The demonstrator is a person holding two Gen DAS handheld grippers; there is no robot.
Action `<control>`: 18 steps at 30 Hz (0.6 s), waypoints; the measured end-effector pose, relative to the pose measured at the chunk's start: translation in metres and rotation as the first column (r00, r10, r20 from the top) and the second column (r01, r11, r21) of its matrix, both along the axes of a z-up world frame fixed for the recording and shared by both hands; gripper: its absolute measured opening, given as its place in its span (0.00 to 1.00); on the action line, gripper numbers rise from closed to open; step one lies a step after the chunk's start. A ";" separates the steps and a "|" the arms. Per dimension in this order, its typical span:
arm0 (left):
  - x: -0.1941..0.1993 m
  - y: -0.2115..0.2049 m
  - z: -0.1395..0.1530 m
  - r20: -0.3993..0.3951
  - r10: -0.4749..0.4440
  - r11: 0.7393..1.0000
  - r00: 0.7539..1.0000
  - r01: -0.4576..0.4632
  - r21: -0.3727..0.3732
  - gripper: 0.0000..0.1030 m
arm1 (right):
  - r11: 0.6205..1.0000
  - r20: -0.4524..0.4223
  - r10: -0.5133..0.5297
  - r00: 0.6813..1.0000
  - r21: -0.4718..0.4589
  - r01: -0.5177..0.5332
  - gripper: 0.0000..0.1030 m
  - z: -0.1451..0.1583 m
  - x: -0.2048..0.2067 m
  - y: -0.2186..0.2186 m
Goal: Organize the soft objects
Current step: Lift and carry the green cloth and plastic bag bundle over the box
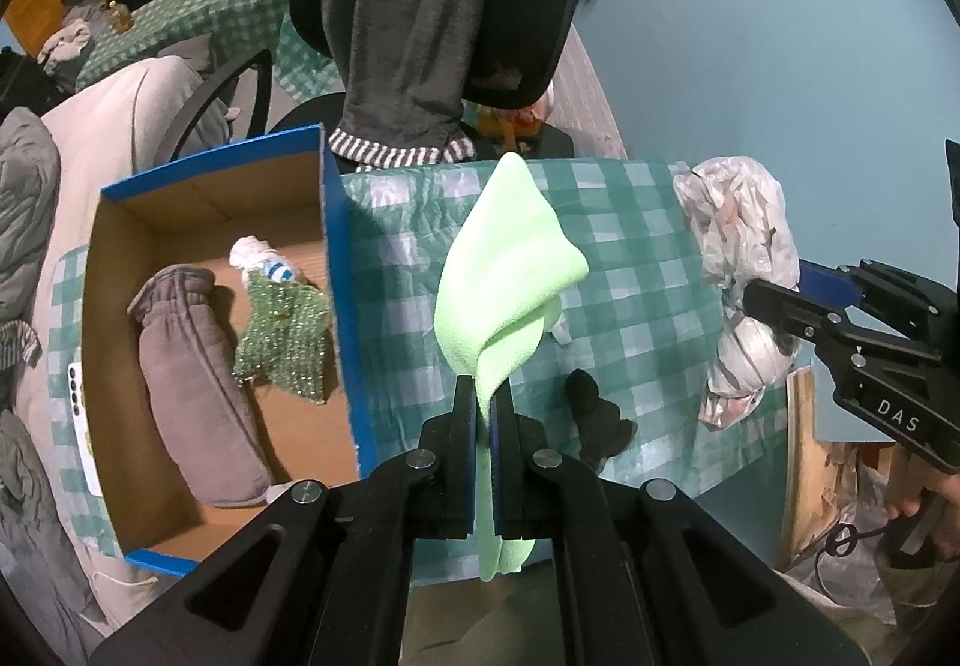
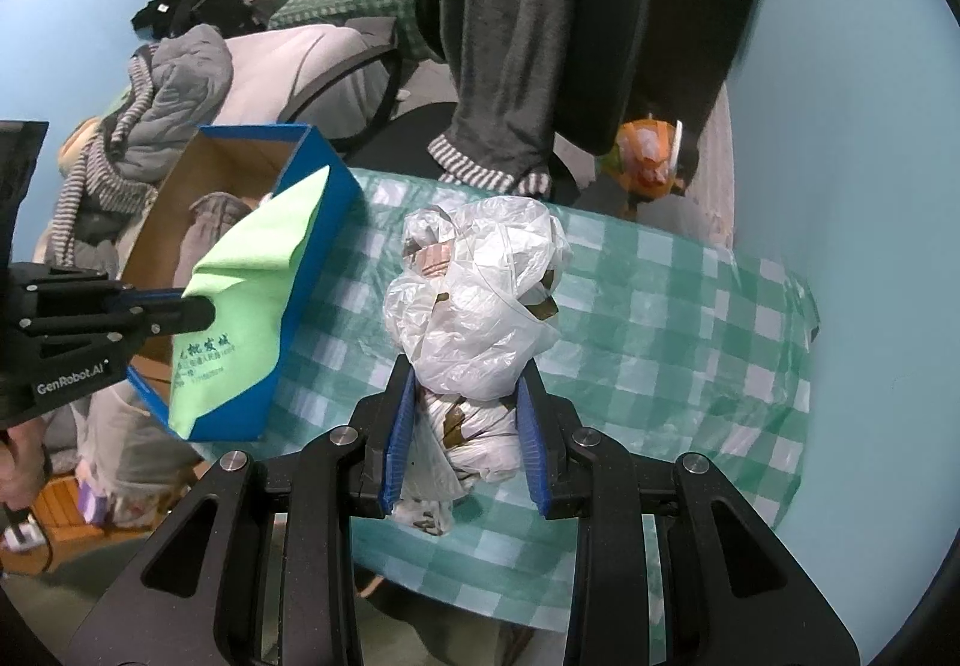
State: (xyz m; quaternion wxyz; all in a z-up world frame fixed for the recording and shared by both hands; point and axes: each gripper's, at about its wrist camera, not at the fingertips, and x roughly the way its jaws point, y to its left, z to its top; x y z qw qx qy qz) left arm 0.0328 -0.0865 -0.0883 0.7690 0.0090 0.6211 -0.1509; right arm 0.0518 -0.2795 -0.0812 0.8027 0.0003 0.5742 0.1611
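My left gripper [image 1: 486, 396] is shut on a light green cloth [image 1: 510, 276] and holds it up above the checkered table, just right of the blue cardboard box [image 1: 336, 222]. The cloth also shows in the right wrist view [image 2: 252, 294], hanging in front of the box [image 2: 327, 168]. My right gripper [image 2: 465, 384] is shut on a crumpled white plastic bag [image 2: 480, 282] at the table's right side; in the left wrist view the bag [image 1: 738, 240] is pinched by that gripper [image 1: 762, 306]. The box holds a grey garment [image 1: 192, 372], a glittery green piece [image 1: 282, 342] and a small white item [image 1: 258, 258].
A small black soft object [image 1: 594, 420] lies on the green checkered tablecloth [image 1: 630, 258]. A black office chair [image 1: 528, 6] with a grey garment [image 1: 408, 24] draped over it stands behind the table. Piled clothes [image 2: 168, 84] lie left of the box. The blue wall is at the right.
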 end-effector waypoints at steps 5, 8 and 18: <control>-0.004 0.013 0.005 0.006 0.018 1.000 1.000 -0.018 -0.002 0.03 | 1.000 0.010 0.025 1.000 0.005 -0.025 0.30 0.005 0.001 0.014; -0.006 0.022 0.007 0.009 0.031 0.999 0.999 -0.031 -0.005 0.03 | 0.999 0.016 0.041 0.999 0.008 -0.041 0.30 0.009 0.002 0.024; -0.007 0.054 0.015 0.021 0.075 0.997 0.997 -0.075 -0.014 0.03 | 0.995 0.030 0.096 0.995 0.022 -0.097 0.30 0.016 0.010 0.057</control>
